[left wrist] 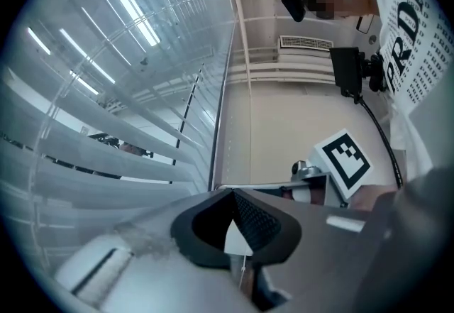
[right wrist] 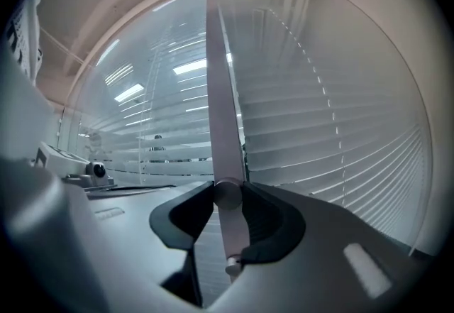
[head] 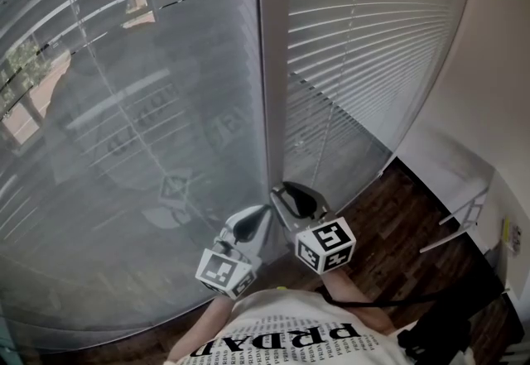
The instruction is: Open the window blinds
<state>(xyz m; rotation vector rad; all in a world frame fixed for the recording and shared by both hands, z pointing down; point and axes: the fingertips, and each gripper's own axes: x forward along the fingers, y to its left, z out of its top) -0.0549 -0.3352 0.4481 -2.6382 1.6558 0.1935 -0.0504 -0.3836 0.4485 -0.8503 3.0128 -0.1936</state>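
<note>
Blinds of pale grey horizontal slats [head: 124, 107] cover the window from 9 to 12 o'clock in the head view. A second set of the same slats [head: 364, 32] hangs at 1 o'clock. A grey upright window post [head: 272, 65] runs between the two, from 12 o'clock down to the centre. Most slats lie flat against each other. A few near 11 o'clock stand apart and let daylight through.

Both tools sit close together at 6 o'clock, just in front of the post. The right gripper [head: 284, 189] points at the foot of the post, its black-and-white marker cube [head: 325, 244] toward the person. In its own view the right gripper [right wrist: 227, 194] is clamped on a pale round tilt wand [right wrist: 221, 91] – the rod rises straight to 12 o'clock, and both dark pads press its sides.

The left gripper [head: 258, 216] lies just beside it at 7 o'clock, and its cube [head: 225, 271] sits lower. Its own view shows the left gripper [left wrist: 233, 196] with the jaws together at their tips. A thin white thread [left wrist: 243, 269] shows just below the seam – I cannot tell whether it is pinched.

Dark wooden floor [head: 397, 223] lies at 4 o'clock, under a beige wall [head: 497, 65] at 3 o'clock.
</note>
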